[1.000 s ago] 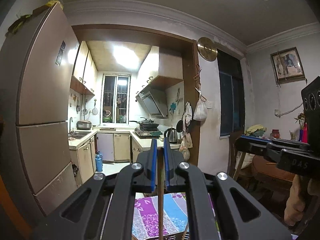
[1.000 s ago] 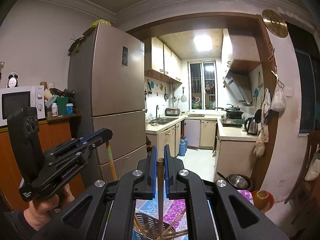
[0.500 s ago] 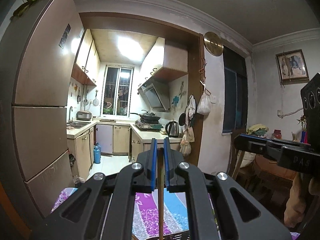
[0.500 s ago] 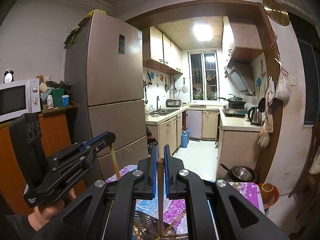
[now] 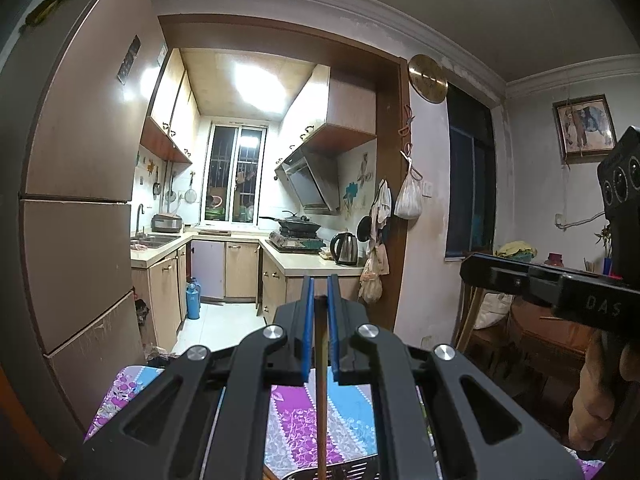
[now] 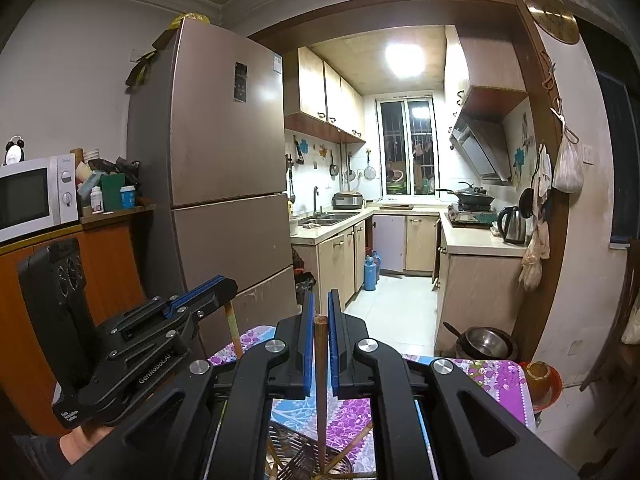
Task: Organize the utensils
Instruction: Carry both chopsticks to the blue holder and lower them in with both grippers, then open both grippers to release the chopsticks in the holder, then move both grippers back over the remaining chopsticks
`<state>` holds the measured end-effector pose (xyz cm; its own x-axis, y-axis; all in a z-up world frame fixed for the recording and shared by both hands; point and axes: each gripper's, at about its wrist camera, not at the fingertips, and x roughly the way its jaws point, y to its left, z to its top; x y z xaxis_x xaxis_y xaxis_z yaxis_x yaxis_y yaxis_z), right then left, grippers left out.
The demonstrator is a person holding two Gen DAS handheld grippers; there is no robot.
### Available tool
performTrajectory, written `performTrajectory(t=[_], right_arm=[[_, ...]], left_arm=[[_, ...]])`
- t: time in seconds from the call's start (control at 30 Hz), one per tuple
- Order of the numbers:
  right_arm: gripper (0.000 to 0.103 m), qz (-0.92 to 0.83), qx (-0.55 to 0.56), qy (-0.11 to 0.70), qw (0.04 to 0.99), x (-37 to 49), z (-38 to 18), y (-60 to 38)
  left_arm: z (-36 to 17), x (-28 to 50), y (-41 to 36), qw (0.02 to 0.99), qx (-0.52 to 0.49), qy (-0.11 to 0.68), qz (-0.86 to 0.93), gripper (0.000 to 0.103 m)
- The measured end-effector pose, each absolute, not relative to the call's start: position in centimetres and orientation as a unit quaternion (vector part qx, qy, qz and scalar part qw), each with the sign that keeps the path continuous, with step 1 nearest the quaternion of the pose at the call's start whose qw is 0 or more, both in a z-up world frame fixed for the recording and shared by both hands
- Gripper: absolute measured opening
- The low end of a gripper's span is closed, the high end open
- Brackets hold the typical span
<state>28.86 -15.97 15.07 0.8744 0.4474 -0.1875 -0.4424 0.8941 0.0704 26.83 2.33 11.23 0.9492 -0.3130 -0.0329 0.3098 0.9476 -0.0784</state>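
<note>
- Gripping a thin brown wooden chopstick (image 5: pixel 319 380) upright, the left black two-finger gripper with blue pads (image 5: pixel 319 312) has its jaws all but closed on the stick, whose top end shows between the blue pads while its shaft runs down toward 6 o'clock
- Seen from the right wrist view, the left gripper (image 6: pixel 222 290) sits at 9 o'clock, held by a hand (image 6: pixel 80 442) in a dark sleeve, with its chopstick (image 6: pixel 233 330) hanging below the fingertips, slightly tilted
- Below the left gripper lies a floral tablecloth in purple, blue and white (image 5: pixel 296 428), and at 6 o'clock the edge of a dark perforated metal basket (image 5: pixel 352 470) appears; the stick's lower end reaches it, contact unclear
- Holding a second brown wooden chopstick (image 6: pixel 321 392) upright, the right black gripper with blue pads (image 6: pixel 319 314) is likewise nearly closed, the stick pinched between its pads
- Under the right gripper, at 6 o'clock, a round wire basket (image 6: pixel 304 454) holds several more wooden chopsticks (image 6: pixel 352 446) leaning at angles
- In the left wrist view the right gripper (image 5: pixel 468 266) enters from 3 o'clock, with its holder's hand (image 5: pixel 592 400) beneath
- An orange bowl (image 6: pixel 540 380) rests near the cloth's edge at 4 o'clock
</note>
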Motion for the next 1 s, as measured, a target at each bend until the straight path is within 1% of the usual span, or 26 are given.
performTrajectory(t=[0.13, 0.17, 0.23, 0.3, 0.4, 0.43, 0.47, 0.5, 0.53, 0.57, 0.6, 0.63, 0.67, 0.73, 0.8, 0.87, 0.9, 0.97, 1.0], right_arm=[[0.009, 0.23, 0.017, 0.109, 0.967, 29.5, 14.4, -15.9], [0.01, 0.228, 0.017, 0.11, 0.967, 29.5, 14.2, -15.9], [0.025, 0.228, 0.019, 0.108, 0.968, 29.3, 14.1, -16.0], [0.028, 0.225, 0.02, 0.102, 0.969, 28.8, 14.3, -16.2], [0.03, 0.223, 0.021, 0.094, 0.97, 27.8, 15.0, -16.5], [0.032, 0.223, 0.023, 0.089, 0.97, 27.1, 15.3, -16.7], [0.033, 0.222, 0.024, 0.086, 0.971, 26.4, 15.6, -16.8], [0.038, 0.221, 0.025, 0.08, 0.972, 25.2, 15.8, -17.1], [0.044, 0.22, 0.025, 0.076, 0.972, 24.1, 15.9, -17.3], [0.048, 0.218, 0.024, 0.071, 0.973, 22.8, 15.9, -17.6], [0.058, 0.217, 0.022, 0.065, 0.974, 20.5, 15.5, -18.1], [0.067, 0.214, 0.02, 0.061, 0.975, 19.0, 15.1, -18.4], [0.069, 0.215, 0.02, 0.06, 0.974, 16.6, 14.0, -18.9], [0.07, 0.212, 0.018, 0.062, 0.975, 12.5, 11.3, -19.5], [0.07, 0.202, 0.022, 0.074, 0.976, 7.8, 6.8, -19.9], [0.07, 0.186, 0.027, 0.097, 0.977, 4.8, 2.8, -20.0], [0.07, 0.167, 0.034, 0.118, 0.978, 2.9, -0.4, -19.8], [0.061, 0.145, 0.042, 0.155, 0.976, 0.5, -5.0, -19.3], [0.051, 0.128, 0.036, 0.169, 0.977, -0.9, -7.3, -18.8]], left_arm=[[10.8, 27.2, 2.3, 0.986, -0.038, 0.031, -0.158, 0.006], [10.7, 27.3, 2.3, 0.986, -0.039, 0.034, -0.158, 0.006], [10.6, 27.3, 2.3, 0.986, -0.038, 0.037, -0.155, 0.006], [10.5, 27.2, 2.4, 0.987, -0.038, 0.039, -0.153, 0.006], [10.6, 26.5, 2.7, 0.987, -0.04, 0.04, -0.15, 0.007], [10.7, 26.1, 2.8, 0.987, -0.041, 0.041, -0.15, 0.011], [10.8, 25.6, 3.0, 0.987, -0.042, 0.04, -0.149, 0.02], [10.8, 24.7, 3.2, 0.987, -0.043, 0.038, -0.15, 0.025], [10.8, 23.8, 3.4, 0.987, -0.043, 0.035, -0.15, 0.036], [10.6, 22.6, 3.6, 0.987, -0.039, 0.032, -0.15, 0.048], [10.4, 20.7, 4.0, 0.988, -0.033, 0.03, -0.151, 0.053], [10.1, 19.5, 4.4, 0.987, -0.03, 0.031, -0.152, 0.06], [9.4, 17.5, 4.9, 0.987, -0.023, 0.035, -0.154, 0.066], [7.5, 14.3, 5.8, 0.986, -0.016, 0.053, -0.156, 0.073], [4.7, 11.1, 6.4, 0.982, -0.006, 0.085, -0.168, 0.074], [0.7, 8.0, 6.9, 0.976, -0.004, 0.129, -0.173, 0.074], [-1.1, 6.8, 6.9, 0.973, -0.006, 0.149, -0.176, 0.074], [-5.3, 4.8, 6.6, 0.968, 0.007, 0.187, -0.169, 0.074], [-7.5, 4.0, 6.4, 0.963, 0.001, 0.214, -0.165, 0.074]])
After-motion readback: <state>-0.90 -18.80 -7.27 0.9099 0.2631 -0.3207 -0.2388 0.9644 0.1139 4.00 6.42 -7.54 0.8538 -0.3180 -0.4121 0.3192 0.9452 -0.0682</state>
